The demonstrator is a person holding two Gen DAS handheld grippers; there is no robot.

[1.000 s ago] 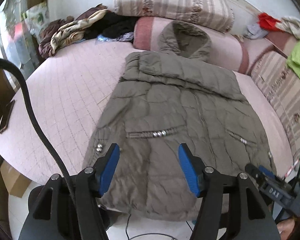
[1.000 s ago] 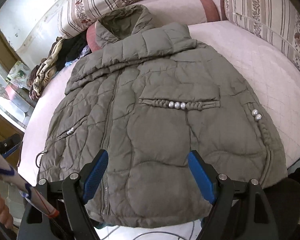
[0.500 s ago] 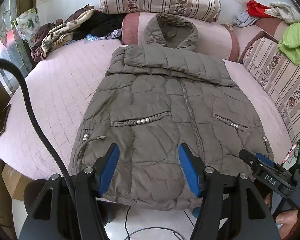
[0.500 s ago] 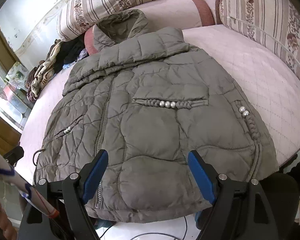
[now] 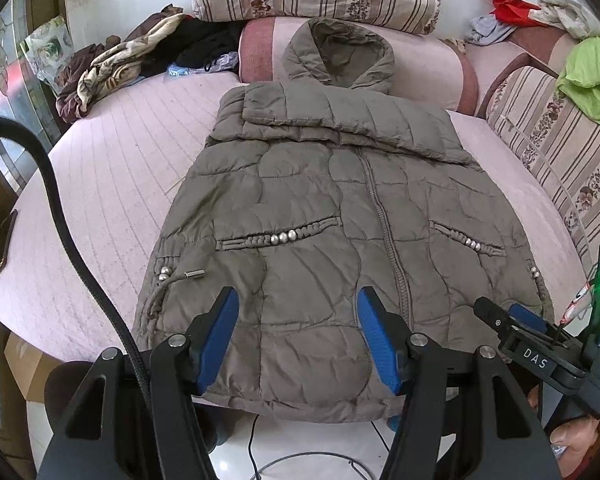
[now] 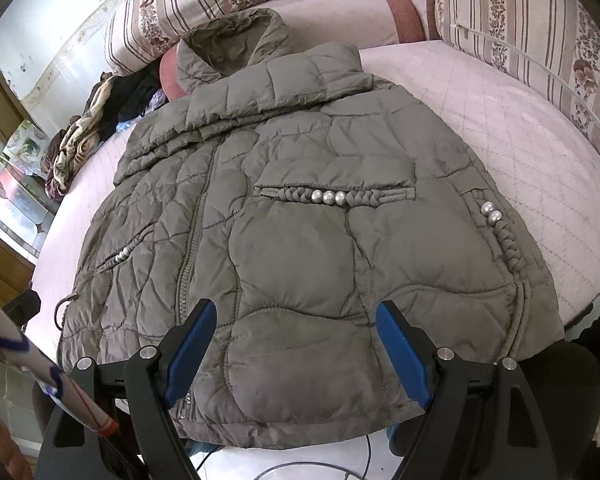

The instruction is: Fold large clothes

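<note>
Lying front-up across the pink mattress (image 5: 100, 184): olive puffer jacket (image 5: 320, 216), hood far, hem overhanging the near edge. Hovering near that hem, both spread wide and gripping nothing: left gripper (image 5: 298, 332), right gripper (image 6: 296, 344). Showing only in the left view: green cloth (image 5: 592, 76) far right.

I see one olive quilted coat (image 5: 324, 248) lying front up and zipped on the pink bed (image 5: 100, 184). Its hood (image 5: 340, 52) rests against the bolster at the far side, sleeves folded across below the hood, and its hem hangs just over the bed's near edge.
</note>
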